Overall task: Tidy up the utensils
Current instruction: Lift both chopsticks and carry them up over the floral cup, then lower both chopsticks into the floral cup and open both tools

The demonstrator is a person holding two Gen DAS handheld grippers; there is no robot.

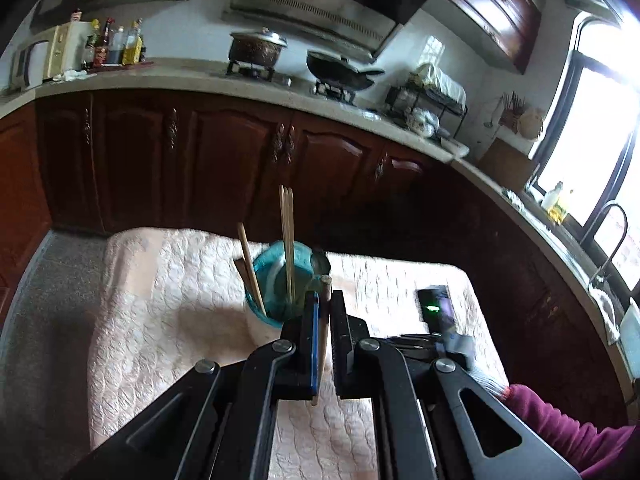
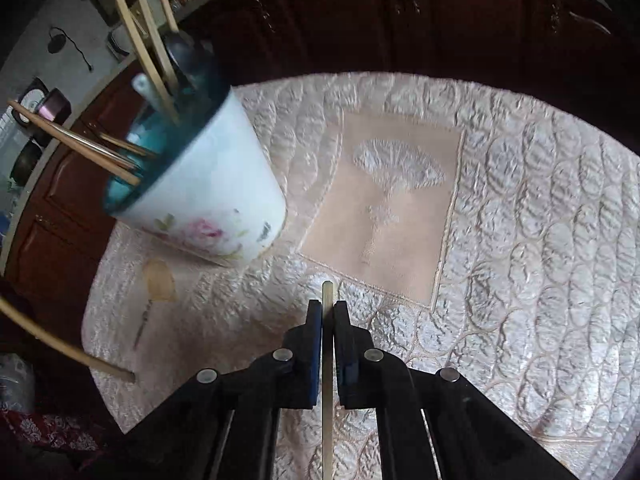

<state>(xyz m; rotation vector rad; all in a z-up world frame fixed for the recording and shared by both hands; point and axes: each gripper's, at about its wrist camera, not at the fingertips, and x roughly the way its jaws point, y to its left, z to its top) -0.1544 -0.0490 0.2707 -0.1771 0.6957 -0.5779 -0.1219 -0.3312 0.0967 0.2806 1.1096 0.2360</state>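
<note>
Each hand-held gripper, left (image 1: 325, 300) and right (image 2: 328, 310), clamps one chopstick (image 1: 323, 320) (wooden) beside the chopstick-filled cup (image 2: 208, 196).

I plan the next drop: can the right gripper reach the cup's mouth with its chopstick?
Probably yes. The right gripper grips a chopstick; nothing blocks its path to the cup, whose mouth still shows gaps.

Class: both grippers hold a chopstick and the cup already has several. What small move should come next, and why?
Probably carry the left gripper forward and lower its chopstick into the cup: that chopstick already stands upright just beside the rim, which is open at that side.
</note>
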